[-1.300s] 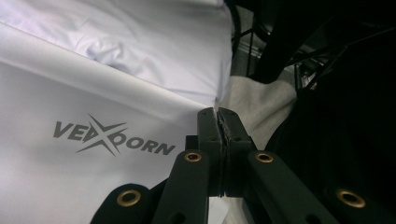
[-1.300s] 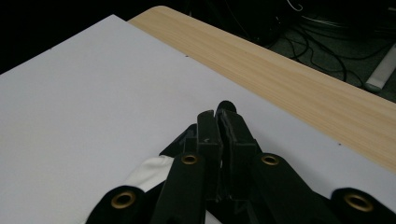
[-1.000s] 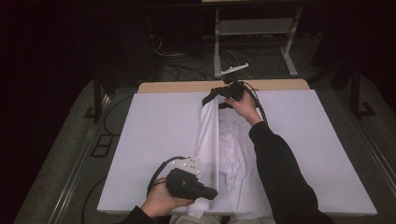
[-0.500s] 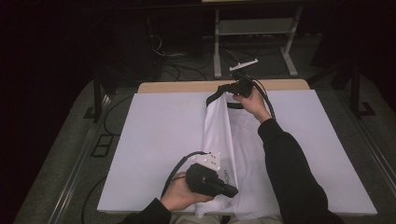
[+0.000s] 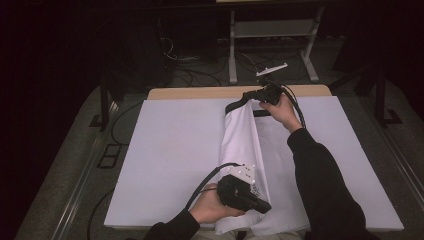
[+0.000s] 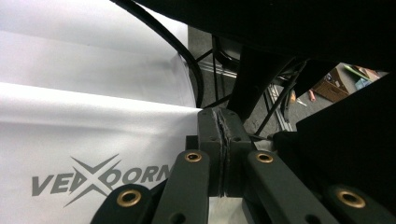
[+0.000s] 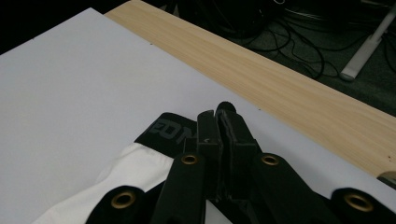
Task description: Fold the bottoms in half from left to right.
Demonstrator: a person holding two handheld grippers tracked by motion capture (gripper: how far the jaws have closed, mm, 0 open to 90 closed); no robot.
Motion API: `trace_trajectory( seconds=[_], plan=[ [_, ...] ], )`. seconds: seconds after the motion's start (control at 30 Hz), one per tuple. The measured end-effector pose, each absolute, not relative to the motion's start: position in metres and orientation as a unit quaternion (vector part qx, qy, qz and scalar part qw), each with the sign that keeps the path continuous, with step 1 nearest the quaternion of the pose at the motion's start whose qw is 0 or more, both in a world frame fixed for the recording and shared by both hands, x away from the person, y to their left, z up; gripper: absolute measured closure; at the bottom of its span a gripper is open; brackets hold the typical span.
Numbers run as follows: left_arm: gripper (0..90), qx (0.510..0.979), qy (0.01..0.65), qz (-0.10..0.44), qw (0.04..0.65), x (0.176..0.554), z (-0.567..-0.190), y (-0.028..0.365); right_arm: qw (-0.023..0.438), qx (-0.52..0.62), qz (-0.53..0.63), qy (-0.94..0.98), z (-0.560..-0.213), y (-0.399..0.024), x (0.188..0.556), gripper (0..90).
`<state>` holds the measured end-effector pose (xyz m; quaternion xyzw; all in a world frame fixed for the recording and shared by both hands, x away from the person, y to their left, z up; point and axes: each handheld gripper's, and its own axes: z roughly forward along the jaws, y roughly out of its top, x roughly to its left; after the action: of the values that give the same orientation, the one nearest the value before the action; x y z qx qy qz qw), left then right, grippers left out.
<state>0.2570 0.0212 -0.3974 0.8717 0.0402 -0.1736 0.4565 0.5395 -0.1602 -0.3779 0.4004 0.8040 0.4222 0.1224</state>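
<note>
A white garment with a black waistband lies lengthwise on the white table cover. It is lifted into a long fold down the middle. My left gripper is at the near end, shut on the garment's near edge. In the left gripper view the printed cloth runs into my shut left gripper. My right gripper is at the far end, shut on the waistband. In the right gripper view the waistband sits just left of my closed right gripper.
The wooden table edge shows beyond the white cover. Behind the table are a grey metal stand and loose cables on the floor. A dark-sleeved arm crosses the right half of the cover.
Both grippers have moved to the right across the table, carrying the lifted fold of the garment with them. Both have stayed shut on the cloth.
</note>
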Motion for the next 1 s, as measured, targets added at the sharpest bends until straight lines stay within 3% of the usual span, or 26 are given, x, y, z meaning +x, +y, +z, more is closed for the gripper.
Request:
trace_trajectory(
  seconds=[0.17,1.0],
  plan=[
    [88.1,0.868,0.037,-0.178,0.462,0.258,-0.402,0.007,0.108,0.413,0.424,0.799,-0.382,-0.176,0.538,84.9],
    [88.1,0.855,0.037,-0.195,0.478,0.265,-0.417,-0.061,0.13,0.402,0.412,0.807,-0.39,-0.229,0.533,84.9]
  ],
)
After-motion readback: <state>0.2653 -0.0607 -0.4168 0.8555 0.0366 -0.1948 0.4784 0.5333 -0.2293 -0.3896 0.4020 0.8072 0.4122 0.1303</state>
